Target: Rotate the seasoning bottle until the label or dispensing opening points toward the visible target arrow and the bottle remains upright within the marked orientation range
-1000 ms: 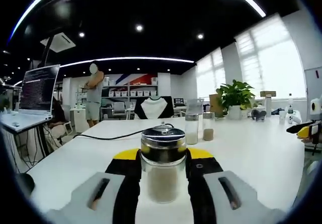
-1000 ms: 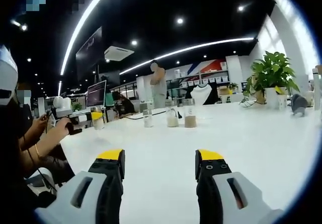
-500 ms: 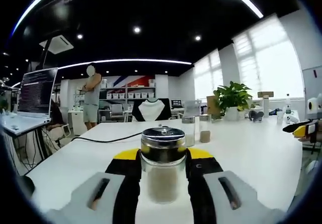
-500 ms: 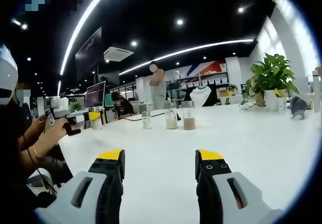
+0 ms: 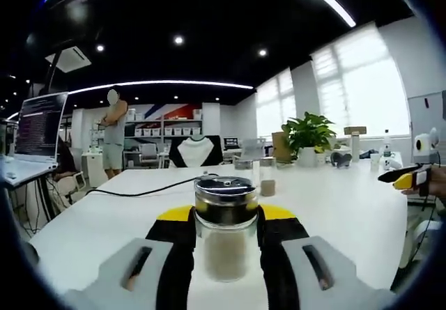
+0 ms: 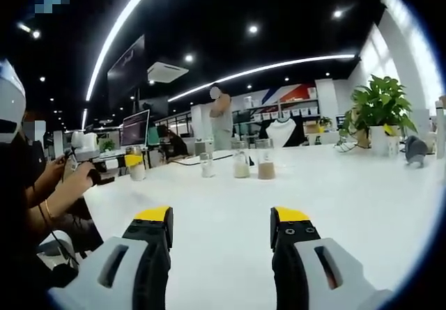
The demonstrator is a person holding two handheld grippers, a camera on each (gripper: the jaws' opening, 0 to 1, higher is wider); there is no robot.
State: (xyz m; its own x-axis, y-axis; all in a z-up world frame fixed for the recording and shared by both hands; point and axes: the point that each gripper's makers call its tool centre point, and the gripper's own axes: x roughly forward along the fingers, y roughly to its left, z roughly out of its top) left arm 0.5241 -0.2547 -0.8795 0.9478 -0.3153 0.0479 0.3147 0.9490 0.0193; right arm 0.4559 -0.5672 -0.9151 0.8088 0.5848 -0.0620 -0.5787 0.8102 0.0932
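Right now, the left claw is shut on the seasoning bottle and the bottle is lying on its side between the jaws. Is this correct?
Not quite. The left claw is shut on the seasoning bottle, but the bottle stands upright between the jaws, metal cap on top, as the left gripper view shows.

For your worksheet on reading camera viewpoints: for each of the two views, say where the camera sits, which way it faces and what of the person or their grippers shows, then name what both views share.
Left gripper view: rides on the left gripper, facing across the white table; its jaws clamp the seasoning bottle; the right gripper shows at the right edge.
Right gripper view: rides on the right gripper, jaws apart, nothing between them; the person's hand holds the left gripper at left.
Shared: the table, potted plant, standing person.
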